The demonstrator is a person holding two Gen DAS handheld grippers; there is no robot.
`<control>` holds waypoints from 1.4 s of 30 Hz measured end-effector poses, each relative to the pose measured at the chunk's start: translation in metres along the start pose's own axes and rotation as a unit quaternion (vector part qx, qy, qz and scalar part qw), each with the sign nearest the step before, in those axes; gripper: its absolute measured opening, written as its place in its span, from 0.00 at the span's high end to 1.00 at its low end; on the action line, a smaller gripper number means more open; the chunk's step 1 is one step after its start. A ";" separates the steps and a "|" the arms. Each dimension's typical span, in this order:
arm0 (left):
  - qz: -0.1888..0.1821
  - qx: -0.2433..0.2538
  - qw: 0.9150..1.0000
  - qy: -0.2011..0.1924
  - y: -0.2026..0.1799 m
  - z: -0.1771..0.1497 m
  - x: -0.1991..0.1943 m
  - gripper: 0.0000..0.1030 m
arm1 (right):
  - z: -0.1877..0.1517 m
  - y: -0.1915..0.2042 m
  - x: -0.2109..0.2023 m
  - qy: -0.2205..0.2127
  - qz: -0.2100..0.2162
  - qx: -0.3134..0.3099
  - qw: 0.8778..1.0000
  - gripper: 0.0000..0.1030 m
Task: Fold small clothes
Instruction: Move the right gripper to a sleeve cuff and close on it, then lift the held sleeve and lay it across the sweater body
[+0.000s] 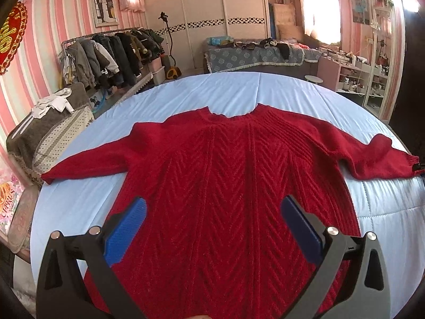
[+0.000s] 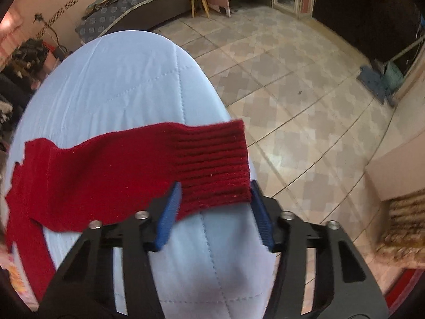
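Observation:
A red knitted sweater (image 1: 225,175) lies flat on the light blue quilt (image 1: 239,90), neck away from me, both sleeves spread out to the sides. My left gripper (image 1: 212,212) hovers open over the sweater's lower body, blue pads wide apart, holding nothing. In the right wrist view the ribbed cuff (image 2: 215,164) of the right sleeve (image 2: 106,170) lies at the bed's right edge. My right gripper (image 2: 215,194) is open with its blue pads on either side of the cuff's near edge, not closed on it. A small part of the right gripper (image 1: 418,168) shows in the left wrist view.
A clothes rack (image 1: 106,53) and a covered pile (image 1: 47,133) stand left of the bed. A sofa with clothes (image 1: 255,53) is beyond it. Tiled floor (image 2: 292,79) drops off right of the bed, with a stool (image 2: 199,2) farther away.

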State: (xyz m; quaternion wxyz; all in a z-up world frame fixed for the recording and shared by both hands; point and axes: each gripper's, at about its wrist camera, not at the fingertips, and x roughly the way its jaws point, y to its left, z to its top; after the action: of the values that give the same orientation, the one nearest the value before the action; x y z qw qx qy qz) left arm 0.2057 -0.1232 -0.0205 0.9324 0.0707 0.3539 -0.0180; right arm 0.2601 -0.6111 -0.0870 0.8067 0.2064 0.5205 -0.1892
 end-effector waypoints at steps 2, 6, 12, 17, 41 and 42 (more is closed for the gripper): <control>0.001 0.001 1.000 0.000 0.000 0.000 0.001 0.01 | 0.002 0.002 -0.002 -0.013 -0.014 -0.011 1.000 0.71; 0.002 0.002 1.000 -0.001 0.000 -0.002 0.001 0.01 | 0.003 0.006 -0.008 -0.028 -0.013 -0.029 0.999 0.83; 0.008 -0.005 1.000 -0.001 0.014 -0.001 0.001 0.01 | 0.002 0.023 -0.030 -0.065 0.005 -0.050 0.997 0.89; 0.017 -0.018 1.000 -0.004 0.034 0.001 -0.003 0.01 | 0.003 0.072 -0.081 -0.119 0.055 -0.084 0.988 0.90; 0.078 -0.096 0.992 -0.004 0.185 -0.019 -0.011 0.01 | -0.051 0.500 -0.100 -0.103 0.202 -0.343 0.912 0.90; 0.081 -0.099 0.992 -0.002 0.190 -0.020 -0.010 0.01 | -0.060 0.513 -0.092 -0.095 0.201 -0.351 0.910 0.90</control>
State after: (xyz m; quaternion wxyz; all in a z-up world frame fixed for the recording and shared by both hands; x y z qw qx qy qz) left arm 0.2009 0.0674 -0.0061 0.9341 0.0068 0.3448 0.0922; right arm 0.4456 -0.1379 0.0452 0.8937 -0.0089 0.4217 0.1529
